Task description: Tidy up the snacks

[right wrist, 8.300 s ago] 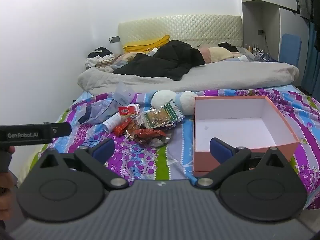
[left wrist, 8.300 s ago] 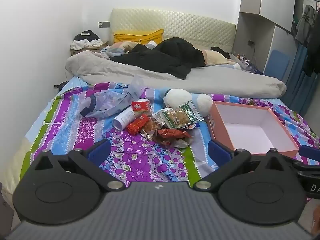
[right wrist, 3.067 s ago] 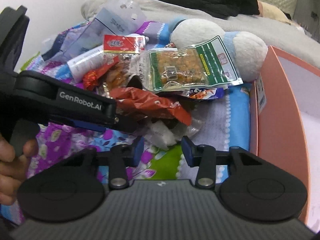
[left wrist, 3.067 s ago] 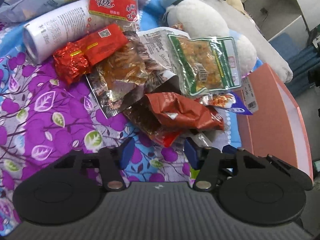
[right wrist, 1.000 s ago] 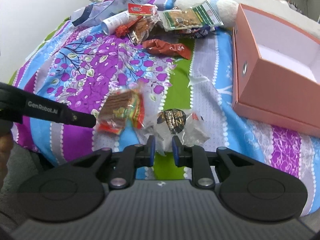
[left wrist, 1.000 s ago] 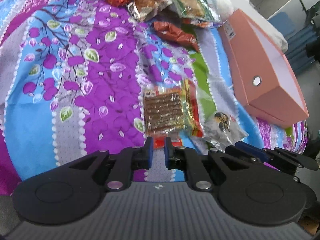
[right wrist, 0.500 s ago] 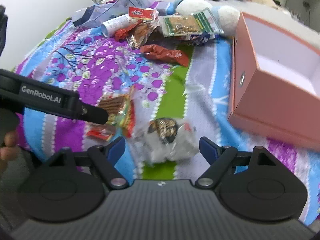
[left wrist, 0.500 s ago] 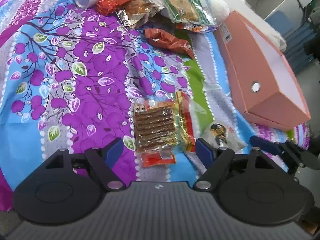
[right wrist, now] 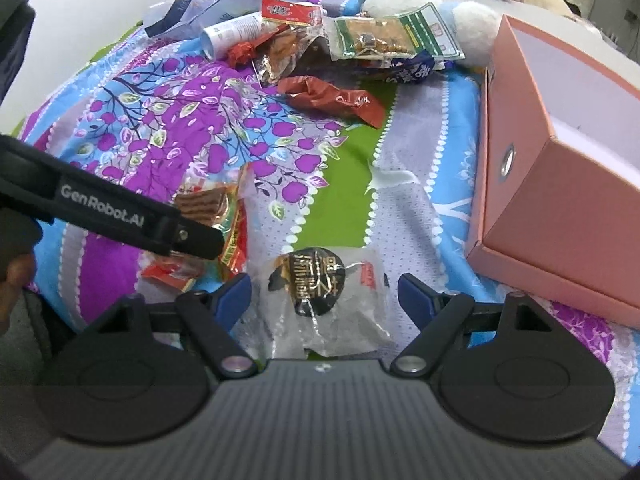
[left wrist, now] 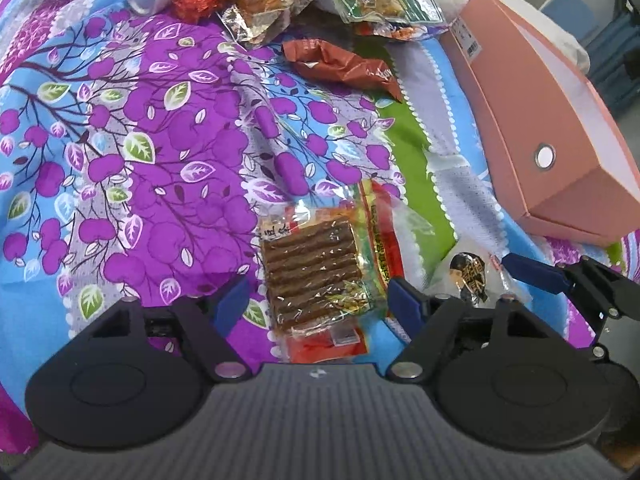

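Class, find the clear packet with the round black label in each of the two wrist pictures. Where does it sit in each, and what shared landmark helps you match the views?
Left wrist view: the clear packet lies low on the right, behind the left gripper's right finger.
Right wrist view: the same packet lies low in the centre, between the open fingers of the right gripper.
Shared landmark: the pink box, on the right in both.
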Demonstrator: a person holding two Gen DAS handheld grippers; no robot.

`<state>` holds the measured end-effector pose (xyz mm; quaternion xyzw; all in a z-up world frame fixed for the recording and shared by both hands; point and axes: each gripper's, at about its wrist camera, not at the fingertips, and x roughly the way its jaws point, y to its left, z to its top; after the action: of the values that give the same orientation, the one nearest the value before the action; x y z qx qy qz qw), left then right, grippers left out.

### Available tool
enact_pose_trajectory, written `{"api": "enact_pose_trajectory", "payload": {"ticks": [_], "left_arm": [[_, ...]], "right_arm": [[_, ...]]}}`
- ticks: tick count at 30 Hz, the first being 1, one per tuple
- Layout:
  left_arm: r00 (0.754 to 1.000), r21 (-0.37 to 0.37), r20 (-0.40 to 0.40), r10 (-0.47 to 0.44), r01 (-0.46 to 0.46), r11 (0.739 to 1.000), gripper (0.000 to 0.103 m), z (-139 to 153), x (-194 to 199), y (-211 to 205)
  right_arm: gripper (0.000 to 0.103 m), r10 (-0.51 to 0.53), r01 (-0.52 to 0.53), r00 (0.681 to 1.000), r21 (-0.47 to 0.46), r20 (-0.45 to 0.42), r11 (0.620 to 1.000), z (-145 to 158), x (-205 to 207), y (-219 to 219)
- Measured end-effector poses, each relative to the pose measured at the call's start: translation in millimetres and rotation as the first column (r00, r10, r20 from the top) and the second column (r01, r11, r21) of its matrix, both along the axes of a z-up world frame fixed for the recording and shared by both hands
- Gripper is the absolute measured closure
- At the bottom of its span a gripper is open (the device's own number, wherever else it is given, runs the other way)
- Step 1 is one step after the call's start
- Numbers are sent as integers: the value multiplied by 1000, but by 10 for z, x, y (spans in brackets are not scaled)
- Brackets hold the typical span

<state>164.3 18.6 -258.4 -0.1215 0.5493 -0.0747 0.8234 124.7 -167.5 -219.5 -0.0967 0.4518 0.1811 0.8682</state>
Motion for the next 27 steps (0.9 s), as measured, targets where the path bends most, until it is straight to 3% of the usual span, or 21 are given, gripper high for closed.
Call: {"api": "enact_pose_trajectory", "payload": {"ticks": [7,11,27], "left_arm": [[1000,-2,14,-5,5,1000,40,-51,45,25],[1000,14,25,-10,10,1000,42,-53,55,-6],[998,-76,67,22,-17,997,47,149,-145,-3]], "right_arm": [[20,-5,5,1000,-12,-6,1000,-68,-17,43],[21,-12,12,1000,-29,6,999,-90,-49,78],[44,-87,88,996,-3,20,996,106,-195,28]]}}
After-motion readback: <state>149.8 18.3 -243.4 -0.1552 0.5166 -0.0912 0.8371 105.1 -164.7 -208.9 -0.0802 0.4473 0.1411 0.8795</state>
